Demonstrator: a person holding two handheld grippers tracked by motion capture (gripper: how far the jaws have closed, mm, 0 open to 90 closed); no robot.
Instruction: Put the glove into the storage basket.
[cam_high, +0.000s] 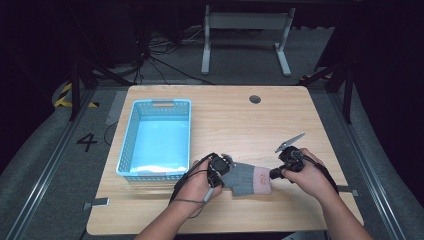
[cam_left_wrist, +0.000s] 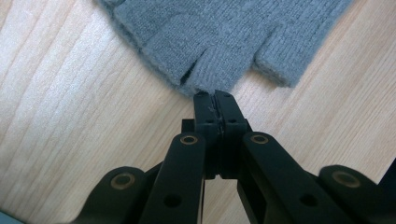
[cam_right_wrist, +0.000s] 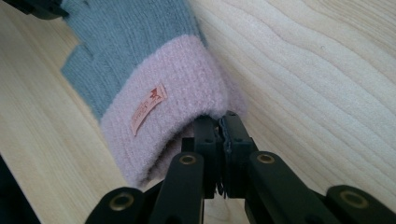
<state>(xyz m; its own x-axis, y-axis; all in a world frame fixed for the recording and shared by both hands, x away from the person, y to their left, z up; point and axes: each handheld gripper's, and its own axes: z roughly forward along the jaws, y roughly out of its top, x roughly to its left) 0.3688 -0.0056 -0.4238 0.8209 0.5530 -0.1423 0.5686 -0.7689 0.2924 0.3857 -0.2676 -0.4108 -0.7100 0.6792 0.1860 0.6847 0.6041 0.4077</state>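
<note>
A grey knit fingerless glove (cam_high: 245, 177) with a pink cuff (cam_right_wrist: 187, 84) lies flat on the wooden table near its front edge. My left gripper (cam_high: 223, 165) sits at the glove's finger end. In the left gripper view its jaws (cam_left_wrist: 214, 95) are closed together, with the tips pinching the edge of one grey finger opening (cam_left_wrist: 210, 70). My right gripper (cam_high: 274, 174) is at the opposite end. There its jaws (cam_right_wrist: 220, 119) are shut on the rim of the pink cuff, which bulges up slightly above them. A small orange label (cam_right_wrist: 148, 108) is sewn on the cuff.
A light blue plastic basket (cam_high: 129, 145) stands on the table's left half, just left of my left hand. A round cable hole (cam_high: 255, 99) is near the far edge. Bare wood stretches across the far and right parts of the table (cam_high: 300, 115).
</note>
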